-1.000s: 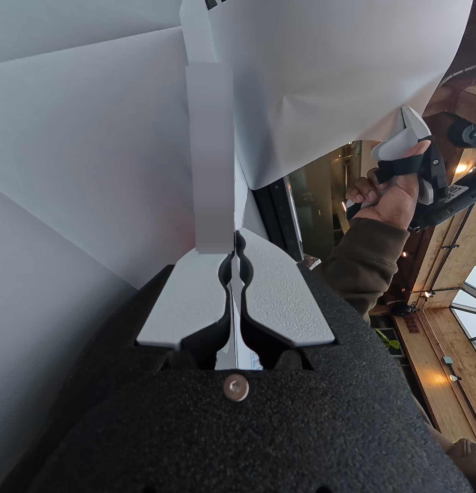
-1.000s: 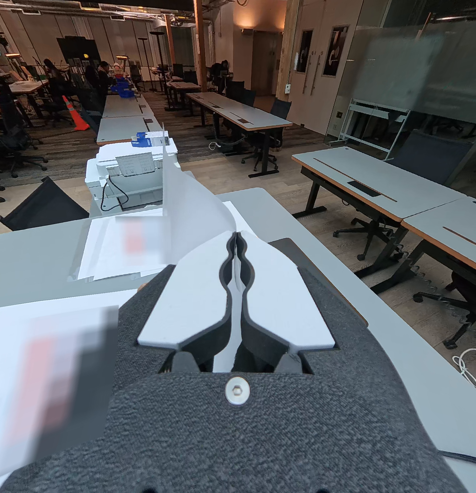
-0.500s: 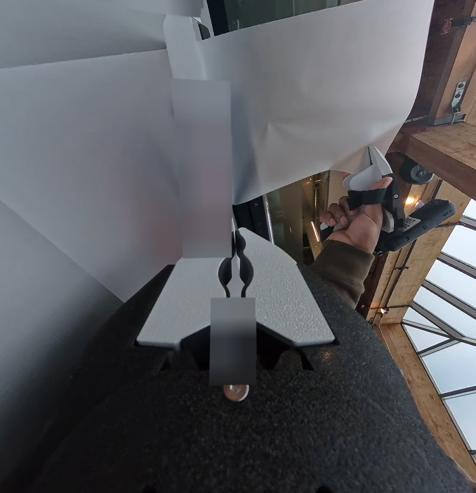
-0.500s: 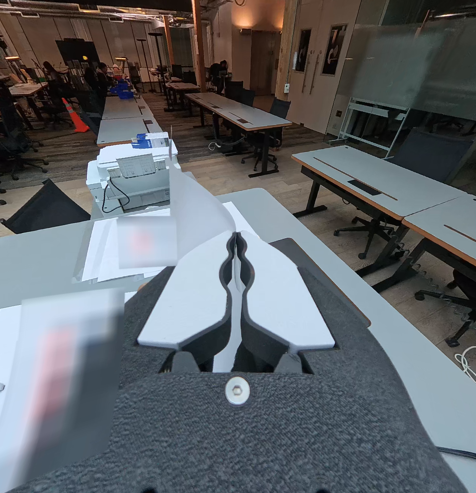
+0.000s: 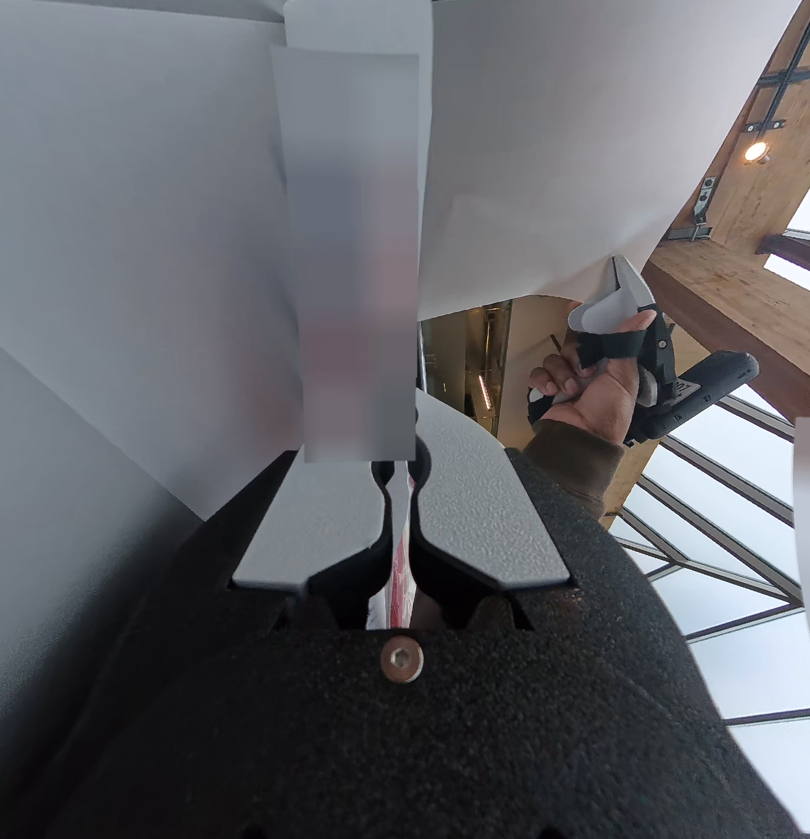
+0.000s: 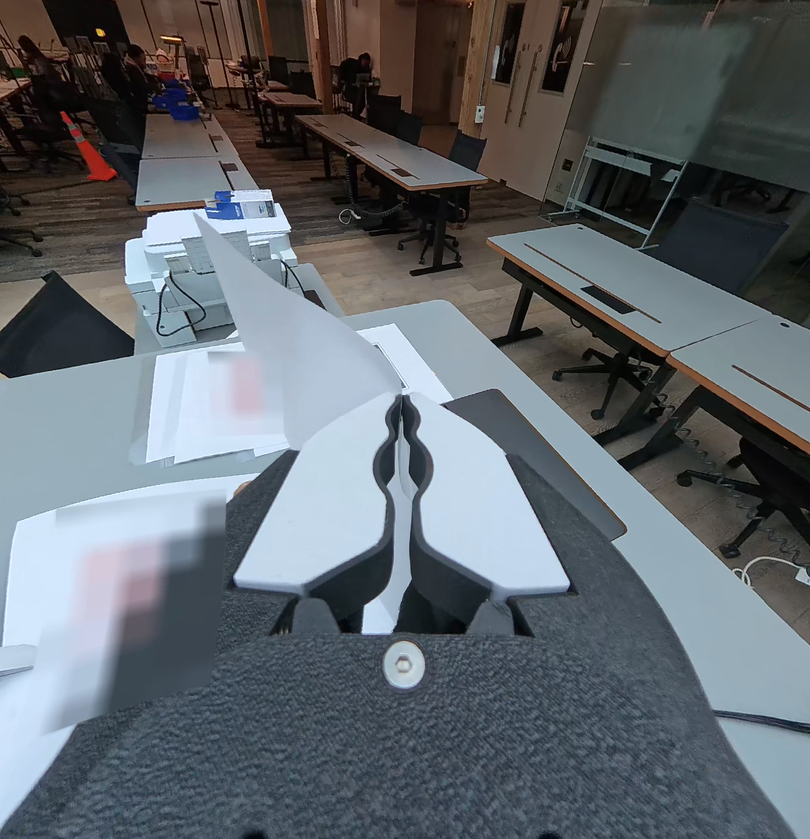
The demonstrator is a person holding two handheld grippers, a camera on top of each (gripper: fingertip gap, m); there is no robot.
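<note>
My left gripper [image 5: 412, 438] is shut on the edge of a white paper sheet [image 5: 553, 159], which is held up and fills most of the left wrist view. A second white sheet [image 5: 121, 227] hangs to its left. My right gripper [image 6: 401, 402] is shut on the same kind of white sheet [image 6: 294, 336], which curves up and to the left from its tips. In the left wrist view the right gripper [image 5: 618, 277] pinches the sheet's lower right corner, held by a hand [image 5: 589, 390] in a dark sleeve.
Below is a grey table [image 6: 507, 363] with a loose stack of papers [image 6: 203, 408], another sheet [image 6: 44, 590] at the near left and a dark pad [image 6: 521, 436]. A white printer [image 6: 203, 272] stands behind. Desks and chairs stand to the right. Wooden beams [image 5: 734, 295] are overhead.
The left wrist view has tilted further up toward the ceiling and skylight. The sheet has risen and stretched out more between the two grippers. Both stay shut on it.
</note>
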